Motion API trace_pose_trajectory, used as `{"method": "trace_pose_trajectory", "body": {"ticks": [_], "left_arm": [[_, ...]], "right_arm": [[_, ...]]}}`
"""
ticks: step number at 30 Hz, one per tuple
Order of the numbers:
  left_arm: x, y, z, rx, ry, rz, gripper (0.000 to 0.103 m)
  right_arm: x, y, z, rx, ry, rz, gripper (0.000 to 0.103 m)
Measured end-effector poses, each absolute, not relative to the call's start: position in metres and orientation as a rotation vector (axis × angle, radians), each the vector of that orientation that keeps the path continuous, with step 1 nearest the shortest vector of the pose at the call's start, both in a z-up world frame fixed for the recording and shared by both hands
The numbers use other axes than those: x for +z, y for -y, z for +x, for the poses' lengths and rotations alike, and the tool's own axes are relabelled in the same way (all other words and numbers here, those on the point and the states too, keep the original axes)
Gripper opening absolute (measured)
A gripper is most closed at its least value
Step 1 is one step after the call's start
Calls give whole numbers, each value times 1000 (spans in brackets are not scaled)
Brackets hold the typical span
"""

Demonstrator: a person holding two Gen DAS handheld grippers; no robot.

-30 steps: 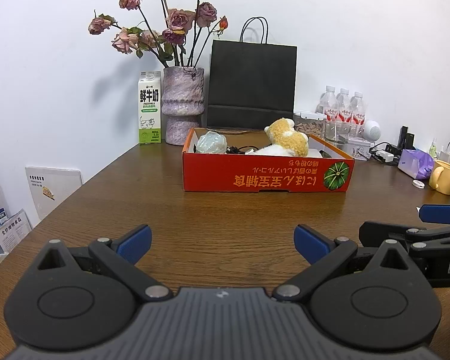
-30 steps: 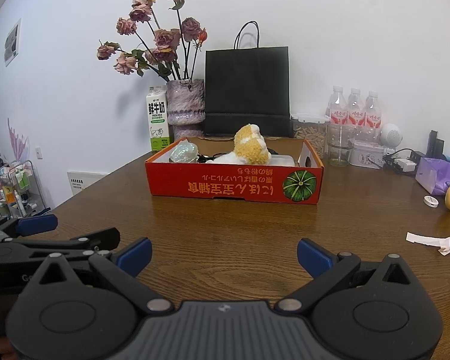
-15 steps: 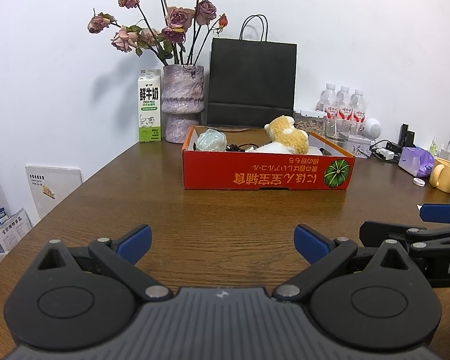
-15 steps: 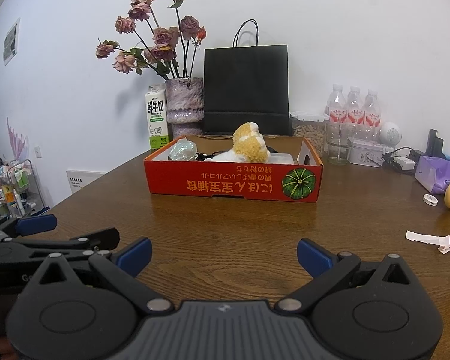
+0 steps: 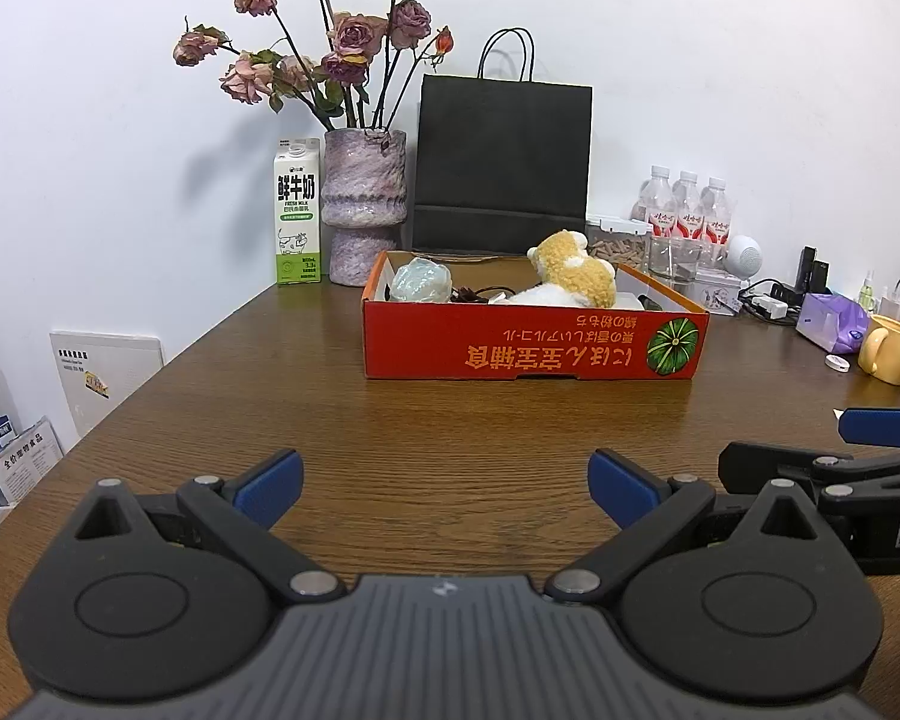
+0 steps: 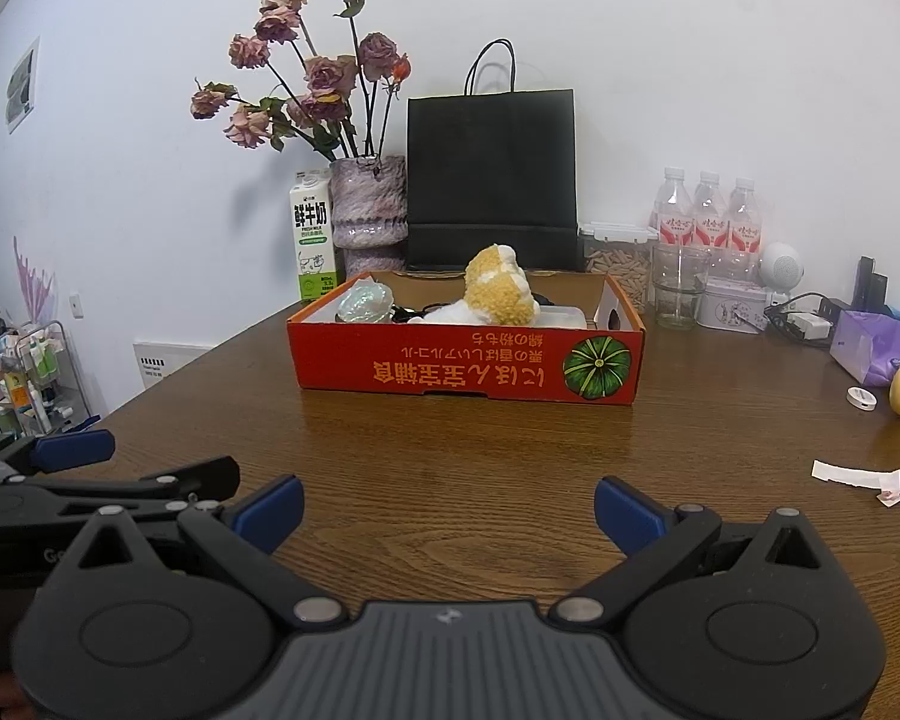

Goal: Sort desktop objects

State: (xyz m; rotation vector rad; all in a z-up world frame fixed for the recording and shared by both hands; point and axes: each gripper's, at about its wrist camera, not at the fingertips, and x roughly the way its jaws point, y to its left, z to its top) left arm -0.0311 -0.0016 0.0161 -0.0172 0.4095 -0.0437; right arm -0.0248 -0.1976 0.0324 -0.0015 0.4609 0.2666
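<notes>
Desk (image 5: 450,420), far edge, left to right:
- Milk carton (image 5: 297,211), upright, just beside the vase (image 5: 364,204) of dried roses (image 5: 324,54).
- Black paper bag (image 5: 503,162), upright against the wall, behind the box.
- Red box (image 5: 534,348), mid-desk, long axis running left-right across my view, printed side facing me with the lettering upside down. Inside, left to right: a pale shell-like object (image 5: 420,281), a dark cable tangle (image 5: 477,294), a plush toy (image 5: 570,279) lying along the box's length, its yellow end raised.
- Three water bottles (image 5: 687,213), a glass (image 5: 675,258), a tin (image 5: 717,291) at the wall.
- Purple pack (image 5: 831,330) and yellow mug (image 5: 888,348), far right.
- Paper scraps (image 6: 864,477), right of centre, near me.

My left hand-held gripper (image 5: 444,483): jaws spread wide, empty, low over the desk, aimed at the box.
My right hand-held gripper (image 6: 447,501): likewise wide apart, empty, beside the left one.
</notes>
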Motion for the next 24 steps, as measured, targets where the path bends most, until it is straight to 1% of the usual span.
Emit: {"method": "trace_pose_trajectory", "body": {"ticks": [24], "left_arm": [[15,4,-29,-44,-417,-11,103]], "right_arm": [[30,200,-26,258,-464,8,103]]}}
